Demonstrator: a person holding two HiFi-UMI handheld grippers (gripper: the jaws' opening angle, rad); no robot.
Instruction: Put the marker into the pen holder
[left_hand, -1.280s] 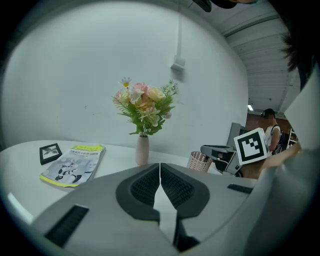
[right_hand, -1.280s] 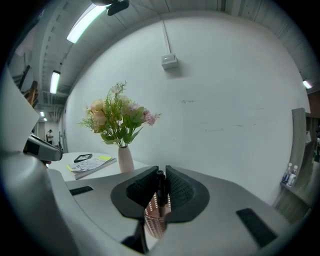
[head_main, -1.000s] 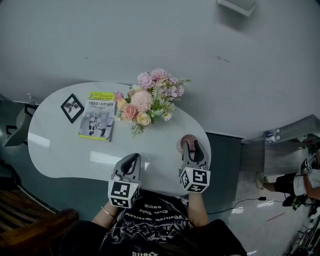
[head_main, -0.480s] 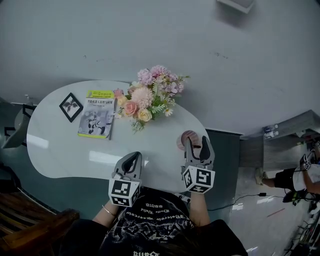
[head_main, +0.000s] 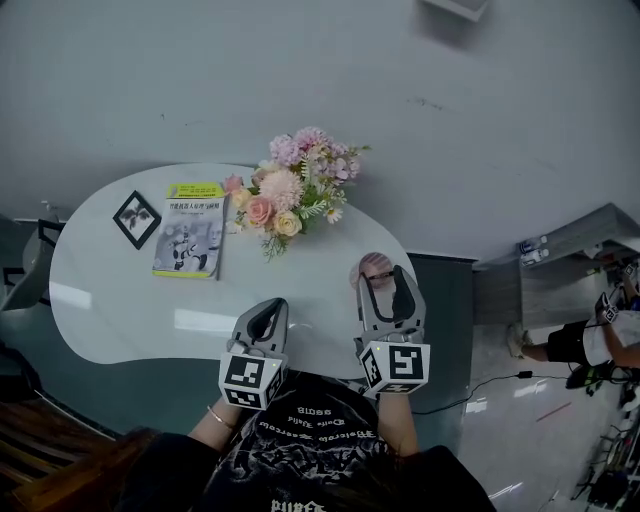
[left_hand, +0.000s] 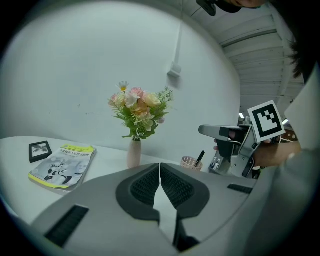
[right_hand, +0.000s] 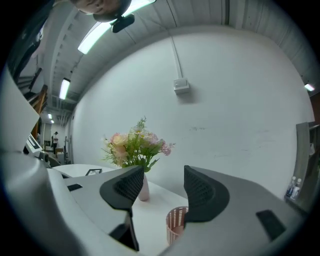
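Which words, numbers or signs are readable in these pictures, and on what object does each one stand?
No text can be read with certainty.
Booklet: cover print, too small to read.
Black shirt: pale lettering, upside down and blurred, not readable.
Marker cubes: black-and-white square patterns only, no letters.

Head view: overhead, steeply down onto the white table (head_main: 120, 300).
Left gripper view: low, near level, across the table toward the wall (left_hand: 75, 75).
Right gripper view: same heading, close above the pen holder (right_hand: 175, 225).
Shared by all: flowers (left_hand: 137, 107), pen holder.
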